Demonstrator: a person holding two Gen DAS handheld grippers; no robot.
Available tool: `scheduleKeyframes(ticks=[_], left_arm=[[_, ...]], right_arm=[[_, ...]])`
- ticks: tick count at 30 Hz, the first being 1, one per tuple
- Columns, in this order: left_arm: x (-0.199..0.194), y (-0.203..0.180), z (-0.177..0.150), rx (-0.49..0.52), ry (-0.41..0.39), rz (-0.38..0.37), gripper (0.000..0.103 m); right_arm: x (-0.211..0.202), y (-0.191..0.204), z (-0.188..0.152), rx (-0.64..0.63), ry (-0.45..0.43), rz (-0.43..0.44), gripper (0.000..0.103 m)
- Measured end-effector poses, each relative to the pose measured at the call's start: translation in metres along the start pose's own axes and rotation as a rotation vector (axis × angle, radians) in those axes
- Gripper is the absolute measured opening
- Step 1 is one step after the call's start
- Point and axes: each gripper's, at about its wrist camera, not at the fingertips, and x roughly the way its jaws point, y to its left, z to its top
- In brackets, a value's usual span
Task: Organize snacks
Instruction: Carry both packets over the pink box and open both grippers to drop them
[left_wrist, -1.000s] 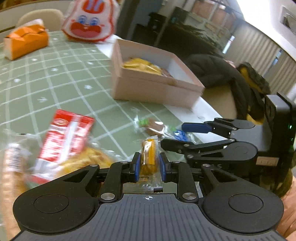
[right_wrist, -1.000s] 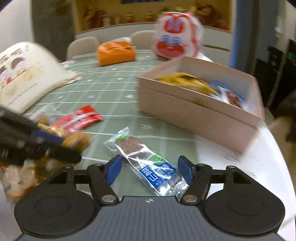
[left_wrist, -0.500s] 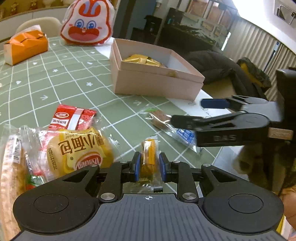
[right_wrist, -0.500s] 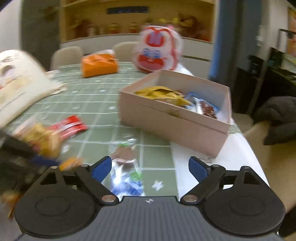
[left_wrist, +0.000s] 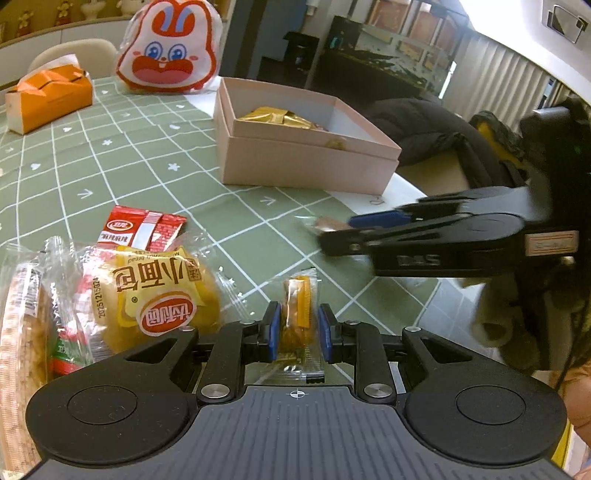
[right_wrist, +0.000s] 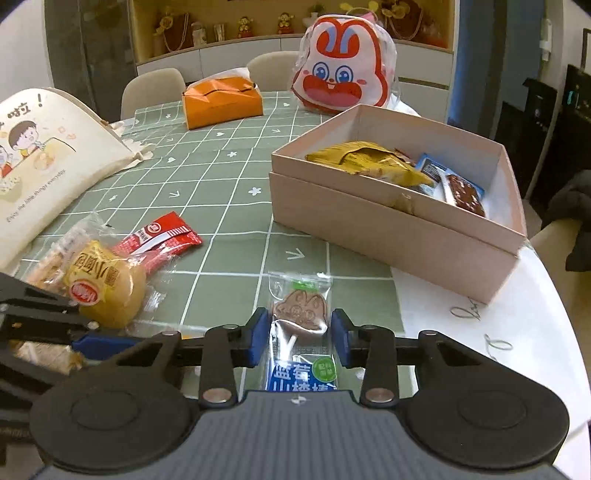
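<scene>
Between my left tongs (left_wrist: 295, 328), at six o'clock of the left view, sits a small orange-yellow snack packet (left_wrist: 297, 317), the blue pads pressed against both its sides, so these tongs are clamped on it. At nine o'clock of it lies a round yellow bun in clear wrap (left_wrist: 157, 299), and just beyond that, at about ten o'clock, a red sachet (left_wrist: 142, 230) flat on the green checked tablecloth (left_wrist: 110, 166).

My right tongs (right_wrist: 300, 339) straddle a clear-wrapped lollipop packet with a brown bunny-shaped sweet and a blue label (right_wrist: 301, 332). The pads stand close on either side of the wrapper, but I cannot tell whether they are actually pinching it or just beside it. In the left view these same tongs reach in from three o'clock, blurred.

At about one o'clock of the lollipop, well apart from it, stands the open pink box (right_wrist: 391, 229), near the table's edge. Inside it lie a crumpled gold packet (right_wrist: 369, 162) and a blue-wrapped brown bar (right_wrist: 461, 190).

Farther out, at twelve o'clock, a rabbit-faced bag (right_wrist: 343, 77) stands behind the box, with an orange tissue box (right_wrist: 221, 101) at eleven o'clock. A cream cartoon-printed bag (right_wrist: 48, 162) leans at nine o'clock.
</scene>
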Motion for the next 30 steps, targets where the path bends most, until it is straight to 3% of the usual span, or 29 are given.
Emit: scheduleKeyframes(ticks=[5,14,20,23,26,29,30], left_arm=[[0.0,-0.002,-0.001,0.007,-0.006,0.002,0.026],[-0.005,-0.021,0.009,0.02,-0.018,-0.073,0.025],[-0.045,-0.037,0.096,0.008,-0.204,-0.107,0.026],[-0.037,-0.031,0.154,-0.05,-0.263,-0.138,0.026],[-0.001,-0.019,0.206,-0.076,-0.271,-0.131,0.027],[0.061,0.004,0.238,-0.129,-0.149,-0.063,0.028],[0.075,0.013,0.236,-0.173,-0.12,-0.037,0.028]], right_arm=[[-0.026,-0.019,-0.012,0.027,-0.015,-0.013,0.037],[-0.083,-0.037,-0.031,0.022,-0.08,-0.008,0.037],[-0.126,-0.06,0.001,0.022,-0.207,0.043,0.037],[-0.134,-0.078,0.038,0.036,-0.286,0.046,0.037],[-0.118,-0.094,0.076,0.069,-0.328,-0.023,0.037],[-0.083,-0.108,0.108,0.077,-0.345,-0.085,0.04],[-0.069,-0.112,0.116,0.065,-0.321,-0.073,0.047]])
